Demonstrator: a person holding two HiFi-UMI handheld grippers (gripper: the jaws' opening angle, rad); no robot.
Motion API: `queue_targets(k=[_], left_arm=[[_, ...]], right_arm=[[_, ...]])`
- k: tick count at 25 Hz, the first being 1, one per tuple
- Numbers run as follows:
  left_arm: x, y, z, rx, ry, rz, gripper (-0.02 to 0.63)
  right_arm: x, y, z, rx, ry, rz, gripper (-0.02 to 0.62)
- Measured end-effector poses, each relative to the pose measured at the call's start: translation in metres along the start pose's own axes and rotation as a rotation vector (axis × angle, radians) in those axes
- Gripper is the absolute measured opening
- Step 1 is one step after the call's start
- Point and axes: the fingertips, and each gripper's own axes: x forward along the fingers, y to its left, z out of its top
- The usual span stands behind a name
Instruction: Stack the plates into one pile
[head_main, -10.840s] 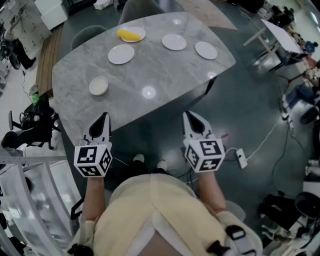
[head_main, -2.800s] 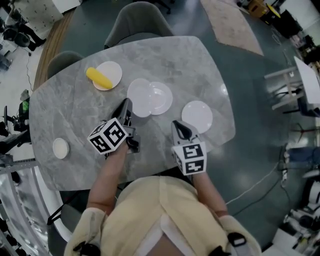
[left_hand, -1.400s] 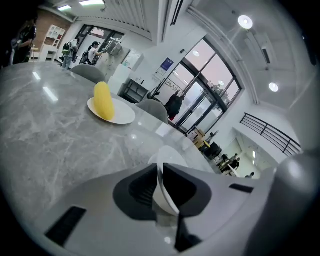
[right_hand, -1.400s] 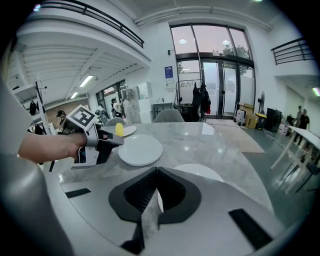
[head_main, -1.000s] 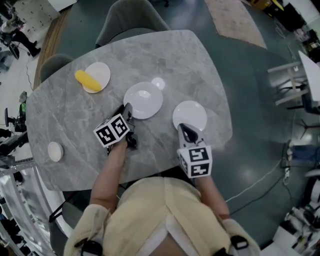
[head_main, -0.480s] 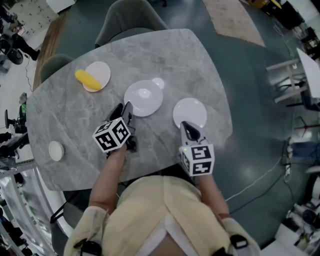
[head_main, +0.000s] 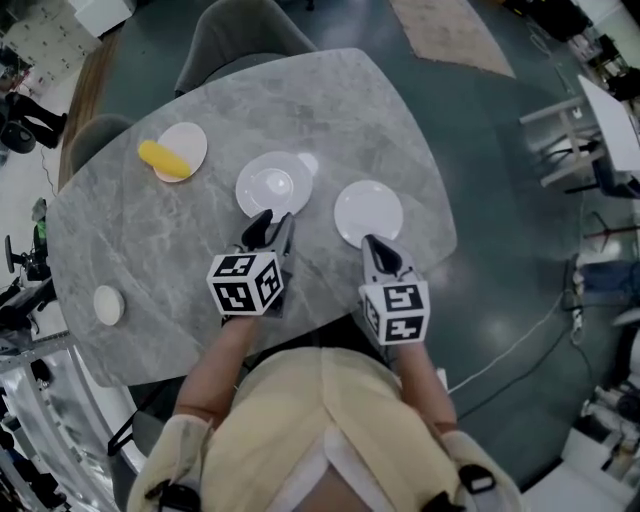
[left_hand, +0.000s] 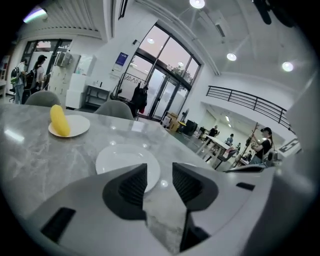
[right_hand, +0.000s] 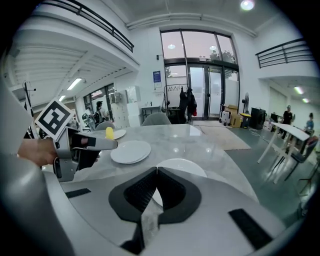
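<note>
White plate pile (head_main: 273, 184) sits at 12 o'clock of my left fingers (left_hand: 131, 186), which have just been opening: wide, empty, clear of it. Single plate (head_main: 368, 212) lies at 12 o'clock of my right fingers (right_hand: 144, 192), closed, empty, probably staged to fetch it.

glossy grey marble-look table (head_main: 330, 110), white, perhaps ceramic, plates (head_main: 272, 184).

An open office-like hall, shown by tall glass doors (right_hand: 199, 80), a railed mezzanine (left_hand: 248, 101) and work desks (head_main: 592, 112)
</note>
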Motion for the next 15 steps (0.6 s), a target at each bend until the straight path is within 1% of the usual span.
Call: queue_targets(k=[6,9,12,15], left_arm=[[0.012,-0.038,-0.013,0.028,0.048,-0.098,0.140],[0.021,-0.053,-0.019,0.022,0.077,-0.143,0.140],[0.032,-0.066,-0.027,0.027,0.108,-0.172,0.138],[0.044,-0.076,-0.036,0.033,0.145,-0.185,0.138]], right_arm=[[-0.013,-0.018,-0.012,0.038,-0.003,-0.049,0.005],[-0.017,-0.028,-0.016,0.054,-0.001,-0.070,0.005],[-0.020,-0.039,-0.021,0.070,0.001,-0.087,0.005],[-0.022,-0.051,-0.025,0.082,0.004,-0.098,0.005]])
